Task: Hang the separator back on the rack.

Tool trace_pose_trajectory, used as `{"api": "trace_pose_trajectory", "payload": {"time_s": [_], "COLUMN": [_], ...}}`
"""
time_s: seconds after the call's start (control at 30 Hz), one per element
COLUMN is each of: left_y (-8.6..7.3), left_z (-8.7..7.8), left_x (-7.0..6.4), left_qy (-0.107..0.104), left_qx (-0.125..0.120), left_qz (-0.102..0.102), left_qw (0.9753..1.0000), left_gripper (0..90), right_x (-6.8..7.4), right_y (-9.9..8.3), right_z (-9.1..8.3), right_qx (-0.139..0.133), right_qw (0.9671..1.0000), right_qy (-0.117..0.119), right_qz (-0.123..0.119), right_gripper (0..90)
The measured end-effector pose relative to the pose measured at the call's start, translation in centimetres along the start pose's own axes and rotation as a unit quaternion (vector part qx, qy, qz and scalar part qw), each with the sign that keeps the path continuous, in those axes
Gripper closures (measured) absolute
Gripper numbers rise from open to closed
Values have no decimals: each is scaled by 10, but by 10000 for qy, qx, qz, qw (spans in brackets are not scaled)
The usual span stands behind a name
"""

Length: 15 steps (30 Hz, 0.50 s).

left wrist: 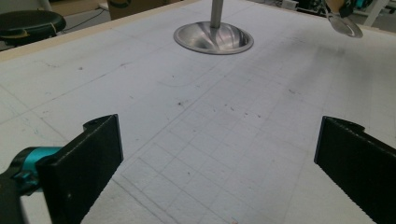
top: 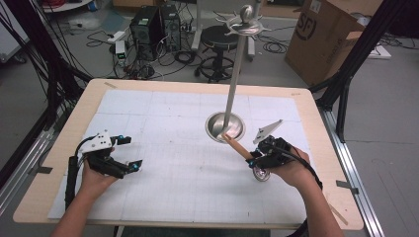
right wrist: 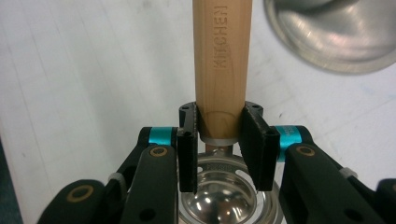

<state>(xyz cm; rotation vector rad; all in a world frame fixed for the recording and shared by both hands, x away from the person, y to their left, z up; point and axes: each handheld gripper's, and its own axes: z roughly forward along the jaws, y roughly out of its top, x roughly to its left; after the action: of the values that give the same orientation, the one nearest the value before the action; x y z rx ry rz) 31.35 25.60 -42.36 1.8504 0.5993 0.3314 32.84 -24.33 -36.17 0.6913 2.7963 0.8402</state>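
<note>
From above, the right gripper [top: 260, 157] held a wooden-handled steel strainer spoon [top: 240, 146] beside the tall steel hanging stand [top: 226, 126], probably to hang it. The left gripper [left wrist: 219, 158] idled over the white tabletop [left wrist: 187, 116], jaws apart. Close up, the right jaws were clamped on the handle, near its bowl end.

I see a slotted ladle [right wrist: 219, 70] with a round wooden handle [top: 238, 146] stamped "KITCHEN" and a polished steel bowl [right wrist: 219, 200] pierced by slots. My right gripper [right wrist: 220, 140] clamps the handle at its lower end, just above the metal collar; the bowl sits directly below the jaws, and the handle runs away from them. The handle's free end reaches the rim of the stand's round steel base [top: 225, 126], from which a tall steel pole [top: 236, 74] rises.
</note>
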Motion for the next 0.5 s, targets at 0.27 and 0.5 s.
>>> {"api": "trace_pose_trajectory", "payload": {"time_s": [0.27, 0.5], "left_y": [0, 0], "left_z": [0, 0], "left_x": [0, 0], "left_qy": [3, -4], "left_qx": [-5, 3], "left_qz": [-5, 12], "left_qw": [10000, 10000], "left_gripper": [17, 17], "right_x": [-6, -9], "right_y": [1, 0], "right_z": [-24, -43], "right_qx": [-1091, -1934], "right_qw": [9933, 9789], "right_qy": [-141, -412], "right_qz": [345, 520], "right_gripper": [691, 691]}}
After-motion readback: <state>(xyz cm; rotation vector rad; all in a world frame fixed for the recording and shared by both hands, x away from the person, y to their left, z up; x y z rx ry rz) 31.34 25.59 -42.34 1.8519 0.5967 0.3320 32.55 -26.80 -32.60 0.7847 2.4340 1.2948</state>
